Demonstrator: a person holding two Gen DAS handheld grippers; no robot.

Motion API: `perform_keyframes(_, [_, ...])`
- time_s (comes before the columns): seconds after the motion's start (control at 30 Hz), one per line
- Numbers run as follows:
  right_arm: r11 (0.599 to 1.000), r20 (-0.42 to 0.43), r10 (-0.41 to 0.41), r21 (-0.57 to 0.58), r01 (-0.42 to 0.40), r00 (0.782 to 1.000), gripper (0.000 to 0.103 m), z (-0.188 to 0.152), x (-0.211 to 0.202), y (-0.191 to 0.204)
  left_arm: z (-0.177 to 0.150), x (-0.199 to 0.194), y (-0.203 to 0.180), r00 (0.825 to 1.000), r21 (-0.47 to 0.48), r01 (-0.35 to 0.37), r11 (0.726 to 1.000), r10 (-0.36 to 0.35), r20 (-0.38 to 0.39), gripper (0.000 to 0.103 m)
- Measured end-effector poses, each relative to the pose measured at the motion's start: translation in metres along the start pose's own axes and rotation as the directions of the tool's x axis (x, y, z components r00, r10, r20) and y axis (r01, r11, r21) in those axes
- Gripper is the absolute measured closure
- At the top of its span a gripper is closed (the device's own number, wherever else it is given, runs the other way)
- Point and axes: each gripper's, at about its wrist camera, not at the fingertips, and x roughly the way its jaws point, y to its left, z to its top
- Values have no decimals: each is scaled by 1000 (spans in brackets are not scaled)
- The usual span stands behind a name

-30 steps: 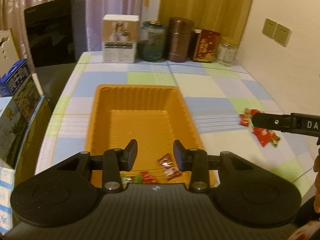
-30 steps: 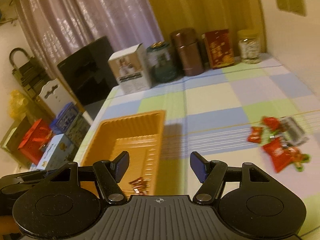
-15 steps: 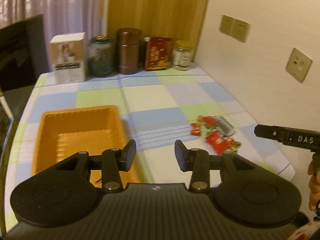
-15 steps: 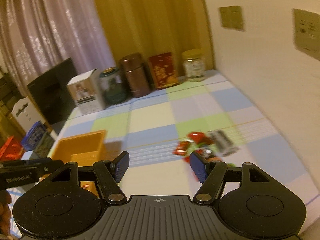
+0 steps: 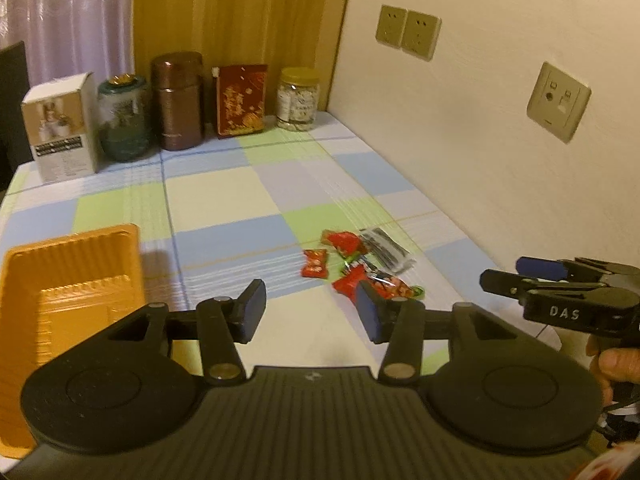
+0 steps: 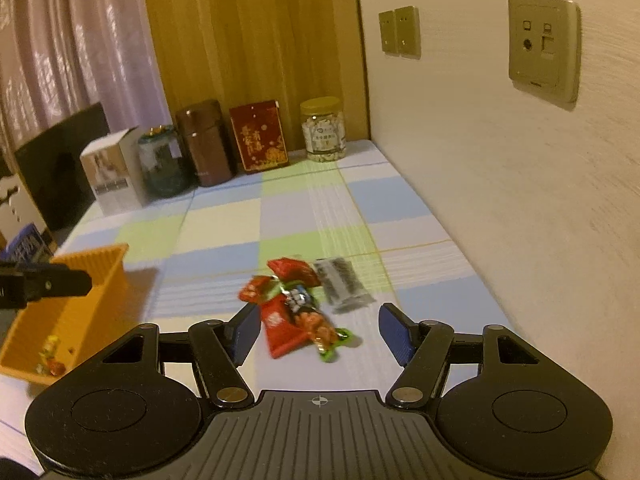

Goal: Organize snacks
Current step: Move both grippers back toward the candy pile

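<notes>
Since the earlier frames I have swung both grippers away from the tray [image 5: 68, 304] toward the snacks [image 6: 296, 312], which now fill the middle of both wrist views instead of the edge. The left gripper [image 5: 310, 310] has just been opening — its jaws stand apart with nothing between them, its right finger overlapping the near edge of the pile in view. The right gripper [image 6: 318, 330] has just been closing a little, yet its jaws are still released, and the red packets lie on the cloth between and just beyond its fingers, not pressed by either pad. The pile holds several red wrappers, a green-ended candy [image 6: 334, 340] and a grey sachet [image 6: 340, 284] on its far right side, all on the checked tablecloth [image 5: 224, 196] close to the wall [image 6: 500, 200]. The tray sits well apart on the left, with a few candies [image 6: 50, 360] in its near corner. At the table's far edge stand a white box [image 5: 60, 128], a green jar [image 5: 122, 118], a brown canister [image 5: 178, 100], a red tin [image 5: 241, 100] and a clear jar [image 5: 299, 100] — in a row. My fingers [image 5: 618, 364] show at the right rim of the left view.
</notes>
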Motion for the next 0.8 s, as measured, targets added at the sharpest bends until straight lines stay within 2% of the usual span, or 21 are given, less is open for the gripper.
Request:
perform_keyframes(0.2, [996,-37,34,-77,-36,999,46,-12,30,-12,-4,35,-9,999,-23,4,1000,-5,-40,57])
perform_keyframes(0.47, [986,-83,79,-143,-91,993,56,-20,81,-22,-8,85,-16,997,-8,12,1000,-12,-74,57])
perform_keyframes(0.63, [968,-134,108,-214,-135,985,58,-26,110,-20,-17,107,-14,996,-24,21,999,-23,-86,57])
perform_keyframes(0.8, [940,-150,93,-314,-137,984,58,-30,132,-17,-20,119,-10,994,-36,31,999,-34,-101,57])
